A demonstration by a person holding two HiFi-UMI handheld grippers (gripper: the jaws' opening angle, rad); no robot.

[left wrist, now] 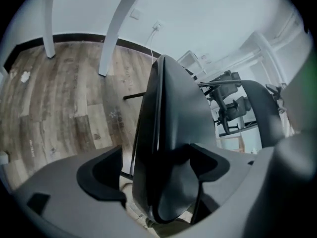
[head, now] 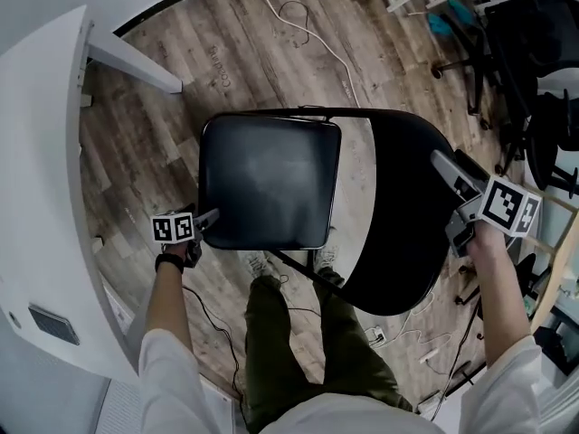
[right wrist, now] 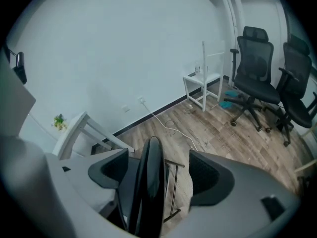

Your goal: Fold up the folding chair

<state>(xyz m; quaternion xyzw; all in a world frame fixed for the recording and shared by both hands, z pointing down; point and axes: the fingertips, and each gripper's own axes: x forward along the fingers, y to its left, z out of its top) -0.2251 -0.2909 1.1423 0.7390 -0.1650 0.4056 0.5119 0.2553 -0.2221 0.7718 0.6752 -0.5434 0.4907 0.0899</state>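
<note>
Black metal folding chair (head: 271,179) is standing unfolded on wood-plank floor (head: 271,61), w/ L tool (left wrist: 157,168) jaws apart, straddling padded seat (left wrist: 171,128) edge, & R tool (right wrist: 159,173) jaws apart, straddling curved backrest (head: 398,206) edge.

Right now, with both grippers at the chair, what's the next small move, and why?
Probably close the left gripper on the seat edge. Its jaws stand apart with that edge between them and a gap at one pad, so nothing is gripped. The right gripper likewise straddles the backrest unclamped. The chair stands open; lifting the seat needs a hold.
</note>
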